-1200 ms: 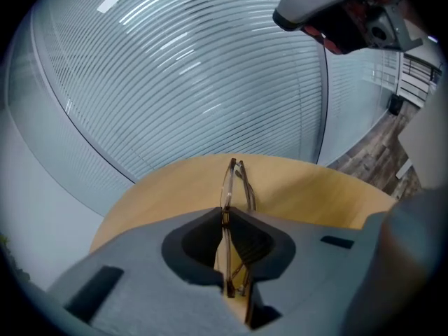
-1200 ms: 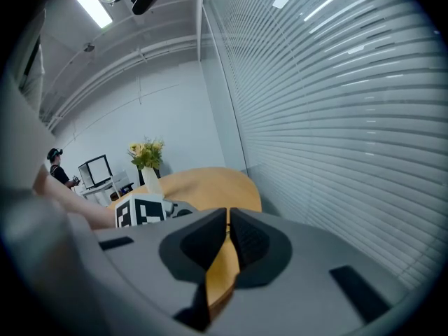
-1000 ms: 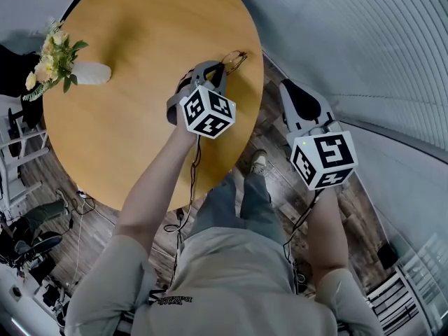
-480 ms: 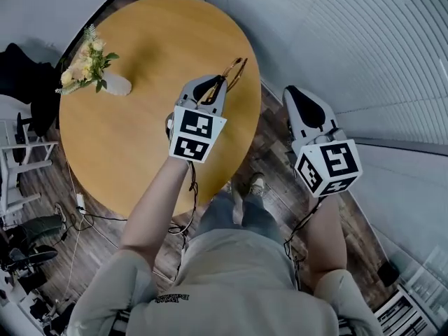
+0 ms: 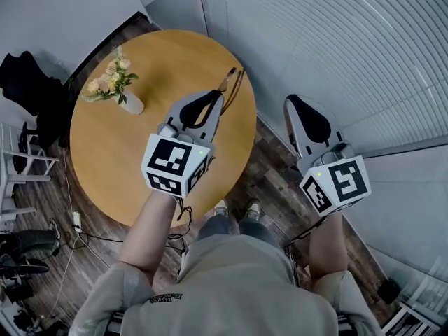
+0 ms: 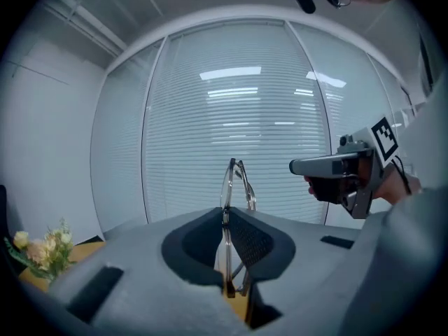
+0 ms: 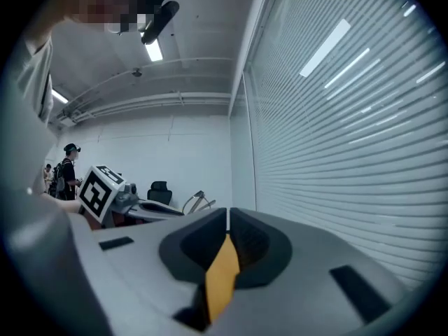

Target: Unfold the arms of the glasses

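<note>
Grips the glasses (image 6: 234,180) in the narrowly closed left gripper (image 6: 227,212), lenses poking out past the tips.
Holds the right gripper (image 7: 228,215) alongside, pressed together and empty; hangs above the round wooden bench (image 5: 161,61), flower vase (image 5: 130,102) well apart.

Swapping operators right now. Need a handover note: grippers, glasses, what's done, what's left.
Left gripper: shut on the glasses, which stand edge-on between its jaws, up in the air and off the round table.
Right gripper: shut, nothing between its jaws, held out to the right, apart from the glasses.
Done: the glasses are picked up.
Left: the arms look folded against the frame, neither one unfolded yet. Likely next step is to bring the right gripper to one arm and swing it out, then do the other.
</note>
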Demonstrator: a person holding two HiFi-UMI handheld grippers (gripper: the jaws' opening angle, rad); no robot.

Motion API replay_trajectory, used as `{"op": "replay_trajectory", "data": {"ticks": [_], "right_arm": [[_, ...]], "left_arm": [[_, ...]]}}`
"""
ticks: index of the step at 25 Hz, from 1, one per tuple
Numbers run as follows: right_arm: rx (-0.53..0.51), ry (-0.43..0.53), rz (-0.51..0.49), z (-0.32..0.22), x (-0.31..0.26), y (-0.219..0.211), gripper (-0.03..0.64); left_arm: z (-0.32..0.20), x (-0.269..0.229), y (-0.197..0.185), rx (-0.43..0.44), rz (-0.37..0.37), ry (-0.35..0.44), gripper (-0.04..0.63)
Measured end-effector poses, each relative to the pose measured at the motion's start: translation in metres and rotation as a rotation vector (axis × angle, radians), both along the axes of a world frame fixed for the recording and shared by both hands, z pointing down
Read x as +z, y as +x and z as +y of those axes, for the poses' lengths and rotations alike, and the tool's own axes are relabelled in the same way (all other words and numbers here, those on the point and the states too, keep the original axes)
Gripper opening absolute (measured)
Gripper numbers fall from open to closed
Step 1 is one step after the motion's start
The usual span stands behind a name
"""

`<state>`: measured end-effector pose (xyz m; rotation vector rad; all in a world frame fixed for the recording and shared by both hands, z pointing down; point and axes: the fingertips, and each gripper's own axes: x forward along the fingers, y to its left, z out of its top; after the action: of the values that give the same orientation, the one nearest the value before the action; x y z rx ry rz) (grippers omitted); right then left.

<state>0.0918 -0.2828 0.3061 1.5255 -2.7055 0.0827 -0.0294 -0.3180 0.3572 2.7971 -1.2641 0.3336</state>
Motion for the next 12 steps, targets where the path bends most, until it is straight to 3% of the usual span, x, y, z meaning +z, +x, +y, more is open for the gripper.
{"op": "replay_trajectory", "data": {"ticks": [6,12], "right_arm": [[0.002,0.118,-0.032,0.03,-0.064,0.001,0.035],[-0.02,0.211,-0.04,0.064,-0.106,-0.006,0.035]], "left_arm": [[0.033,-0.072,-0.02,-0.037,0.065,0.135,0.043],[0.064,-0.11,-0.043,-0.057,0.141,0.201,0.043]]}}
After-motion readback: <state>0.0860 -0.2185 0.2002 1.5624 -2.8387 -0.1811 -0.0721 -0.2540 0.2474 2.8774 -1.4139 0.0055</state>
